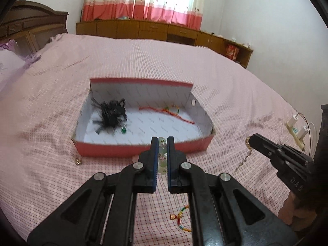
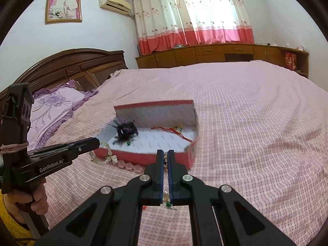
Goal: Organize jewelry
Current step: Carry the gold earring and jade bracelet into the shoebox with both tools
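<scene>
A: What's the setting?

B: A bedroom. A bed (image 2: pixel 235 106) with a pink checked cover, a dark wooden headboard (image 2: pixel 67 65), one purple flowered pillow (image 2: pixel 55 102), low wooden cabinets (image 2: pixel 215 54) under a white and pink curtain (image 2: pixel 192 12), one framed photo (image 2: pixel 63 5) and one air conditioner (image 2: pixel 114 4).

A: And the jewelry?

B: One red box (image 1: pixel 141 149) lies open on the cover. Inside: one black feathered piece (image 1: pixel 111 114) and one red cord bracelet (image 1: pixel 170 112). On the cover, a small gold piece (image 1: pixel 78 161) and a colourful bracelet (image 1: pixel 181 218).

A: The grippers?

B: Two. The left gripper (image 1: pixel 163 141) is clenched on a pale green bead bracelet (image 1: pixel 163 160); the right gripper (image 2: pixel 165 153) grasps a gold and crystal chain (image 1: pixel 245 155). Both hang just before the box.
</scene>
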The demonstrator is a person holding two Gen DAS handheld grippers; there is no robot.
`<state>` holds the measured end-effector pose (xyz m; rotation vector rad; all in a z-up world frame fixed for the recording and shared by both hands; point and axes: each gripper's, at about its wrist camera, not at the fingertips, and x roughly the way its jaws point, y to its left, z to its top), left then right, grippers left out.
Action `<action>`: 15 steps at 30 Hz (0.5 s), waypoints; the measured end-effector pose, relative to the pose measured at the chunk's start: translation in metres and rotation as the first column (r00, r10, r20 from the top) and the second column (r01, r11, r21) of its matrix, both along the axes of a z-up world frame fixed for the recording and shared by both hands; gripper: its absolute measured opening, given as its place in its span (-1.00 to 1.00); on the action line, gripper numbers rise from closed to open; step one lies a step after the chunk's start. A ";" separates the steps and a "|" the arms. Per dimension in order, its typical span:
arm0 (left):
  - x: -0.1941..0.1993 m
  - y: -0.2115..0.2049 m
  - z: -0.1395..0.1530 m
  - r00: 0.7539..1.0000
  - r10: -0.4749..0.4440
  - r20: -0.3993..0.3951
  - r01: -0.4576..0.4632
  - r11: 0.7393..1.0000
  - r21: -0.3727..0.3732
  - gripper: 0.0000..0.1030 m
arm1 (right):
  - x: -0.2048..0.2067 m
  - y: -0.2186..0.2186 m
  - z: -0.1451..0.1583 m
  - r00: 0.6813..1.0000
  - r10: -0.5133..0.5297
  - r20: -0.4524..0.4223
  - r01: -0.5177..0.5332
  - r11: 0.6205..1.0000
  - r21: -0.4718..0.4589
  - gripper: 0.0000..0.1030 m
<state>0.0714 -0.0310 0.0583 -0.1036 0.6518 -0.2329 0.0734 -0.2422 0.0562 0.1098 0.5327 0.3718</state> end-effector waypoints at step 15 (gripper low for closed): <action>0.032 0.023 0.029 0.991 0.073 0.109 -0.073 0.997 0.005 -1.00 | 0.047 0.042 0.034 0.995 0.046 0.092 -0.045 0.999 -0.007 -0.91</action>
